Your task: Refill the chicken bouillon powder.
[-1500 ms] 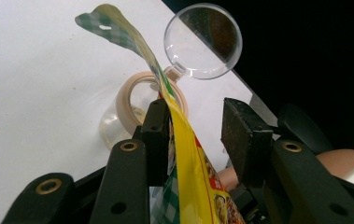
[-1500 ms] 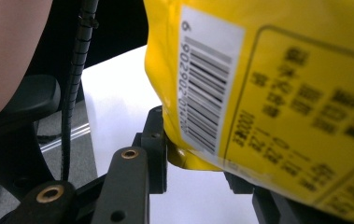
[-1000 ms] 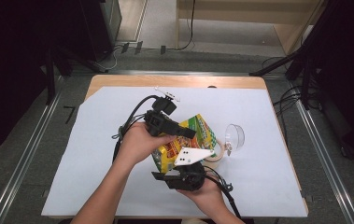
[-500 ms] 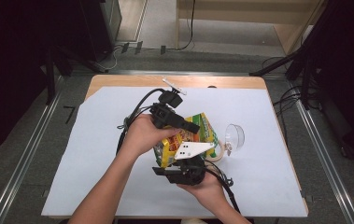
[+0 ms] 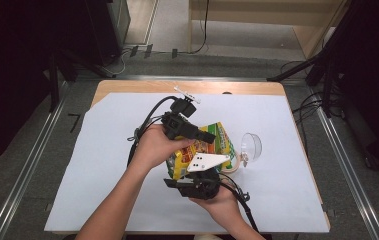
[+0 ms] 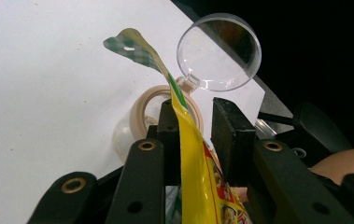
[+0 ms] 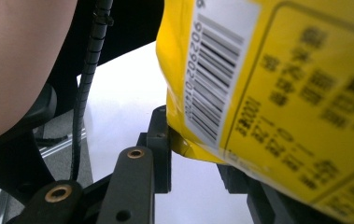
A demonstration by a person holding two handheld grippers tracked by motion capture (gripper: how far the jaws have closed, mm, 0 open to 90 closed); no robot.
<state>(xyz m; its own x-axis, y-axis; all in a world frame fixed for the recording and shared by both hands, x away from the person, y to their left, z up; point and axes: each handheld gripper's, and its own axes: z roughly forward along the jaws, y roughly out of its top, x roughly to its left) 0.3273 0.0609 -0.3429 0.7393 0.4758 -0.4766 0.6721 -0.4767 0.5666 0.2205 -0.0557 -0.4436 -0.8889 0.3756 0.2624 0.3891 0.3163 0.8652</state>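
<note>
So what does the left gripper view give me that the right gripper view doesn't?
Left gripper view: the packet's green checked top edge, seen edge-on, with a clear round lid and a beige ring on the table behind it.
Right gripper view: the packet's printed back, close up, with its barcode and blurred text, and its lower corner.
Shared: the yellow packet itself and the white table cover under it.
</note>
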